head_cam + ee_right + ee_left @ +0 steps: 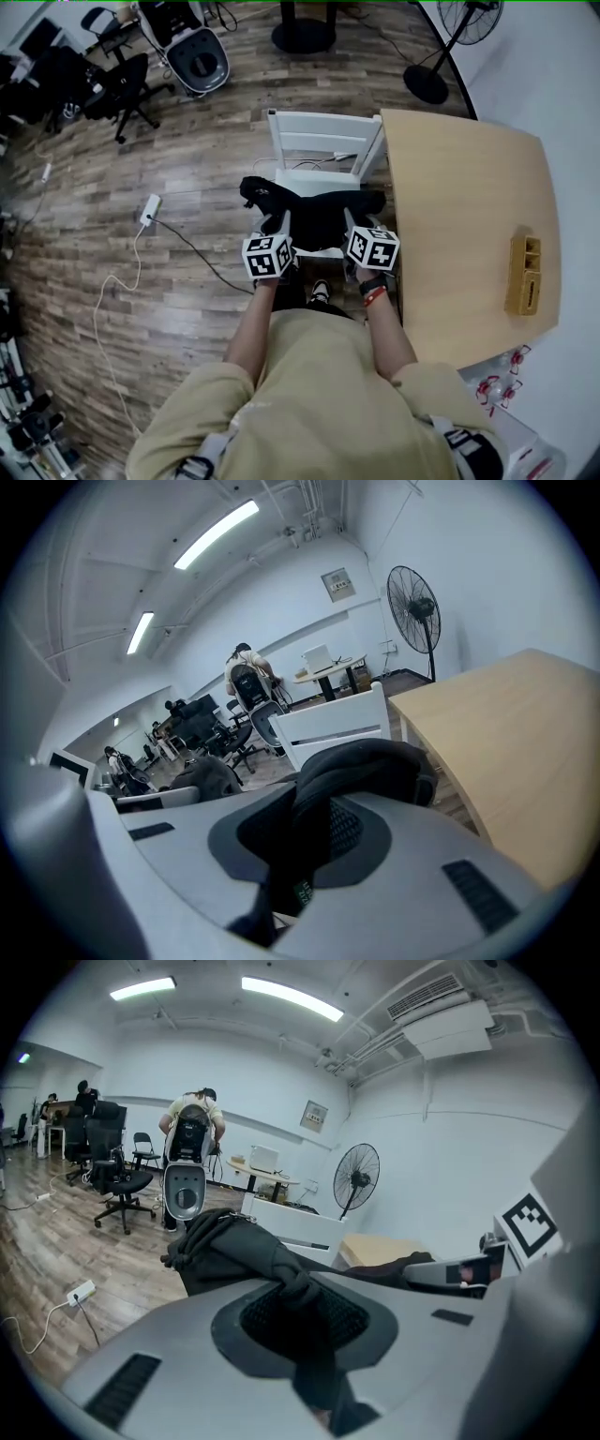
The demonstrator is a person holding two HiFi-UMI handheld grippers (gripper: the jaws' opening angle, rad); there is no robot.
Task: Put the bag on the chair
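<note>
Running crosswise over the white chair [323,141], the black bag [319,211] is clamped in the jaws of the left gripper [278,225] and right gripper [355,222].

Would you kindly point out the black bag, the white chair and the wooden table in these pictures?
black bag [319,216]: head view, middle of its dark body.
white chair [323,122]: head view, top rail of the backrest.
wooden table [459,187]: head view, bare part of the tabletop.
</note>
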